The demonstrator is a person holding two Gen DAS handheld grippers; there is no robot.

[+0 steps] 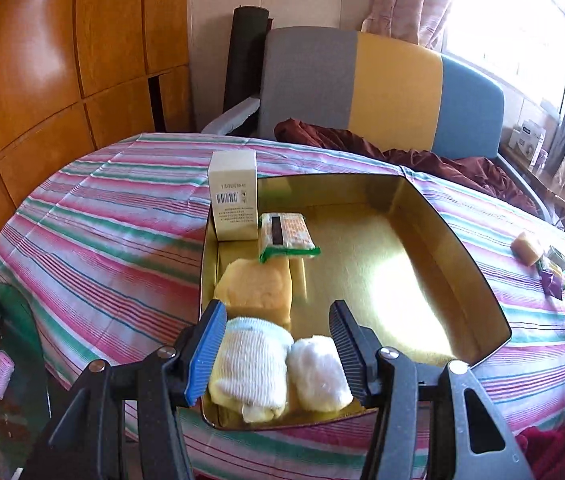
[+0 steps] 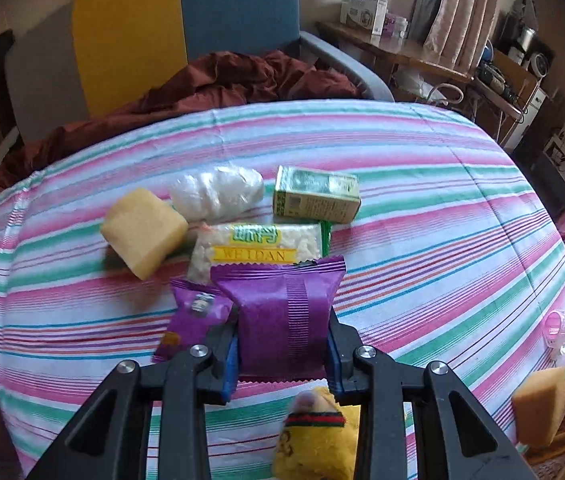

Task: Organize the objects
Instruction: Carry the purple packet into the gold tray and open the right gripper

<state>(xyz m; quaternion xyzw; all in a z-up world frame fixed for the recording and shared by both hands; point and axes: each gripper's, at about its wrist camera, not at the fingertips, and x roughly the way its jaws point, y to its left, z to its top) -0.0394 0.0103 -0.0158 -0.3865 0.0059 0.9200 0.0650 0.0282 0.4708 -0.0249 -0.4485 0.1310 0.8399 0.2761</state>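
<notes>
Gold tin tray (image 1: 454, 248) ahead of the left gripper (image 1: 278, 344), spread wide over two rolled white towels (image 1: 282, 368); beyond, one yellow sponge (image 1: 258, 284), one snack packet, one upright carton. Right gripper (image 2: 282, 354) clamped on a crinkly purple packet (image 2: 282, 312).

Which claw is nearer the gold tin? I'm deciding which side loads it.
Left. The left claw hovers over the gold tin; the right claw grips a purple packet elsewhere on the table.

"WEIDAN" on clear snack packet (image 2: 258, 246)
</notes>
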